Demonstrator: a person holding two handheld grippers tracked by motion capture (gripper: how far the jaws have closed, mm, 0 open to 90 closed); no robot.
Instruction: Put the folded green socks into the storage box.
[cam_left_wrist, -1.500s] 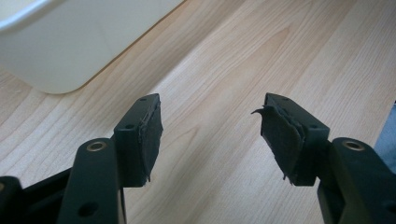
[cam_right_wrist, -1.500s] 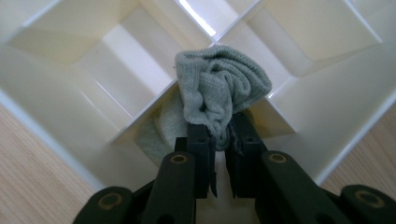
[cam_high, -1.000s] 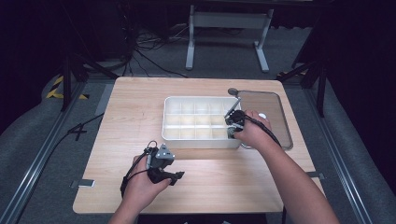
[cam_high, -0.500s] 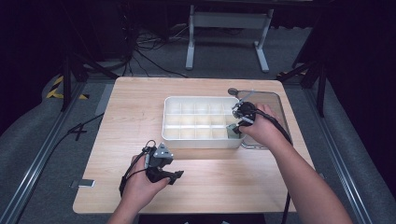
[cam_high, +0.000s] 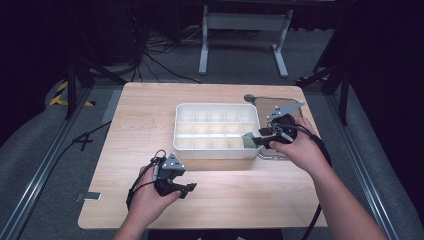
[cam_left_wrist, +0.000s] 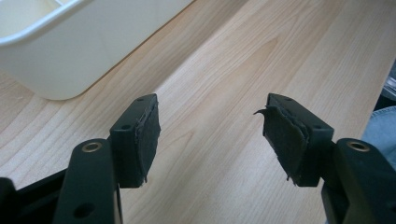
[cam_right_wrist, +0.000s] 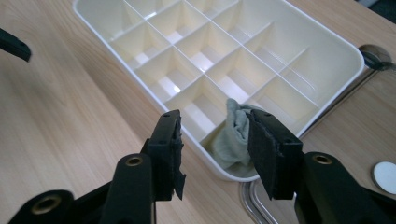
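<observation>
Wooden table (cam_high: 150, 115), white divided tray (cam_high: 216, 150); dark room, grey floor (cam_high: 45, 135).

A white compartment tray (cam_high: 216, 131) sits in the middle of the wooden surface (cam_high: 140, 115), its raised walls and dividers blocking any low sideways pass. A grey-green cloth (cam_right_wrist: 232, 135) fills the tray's near right corner compartment; the other compartments stand open from above. Just beside the tray's right wall lies a dark flat tray (cam_high: 285, 107), narrowing that side. The left half and near edge of the surface are bare wood, with free room.
</observation>
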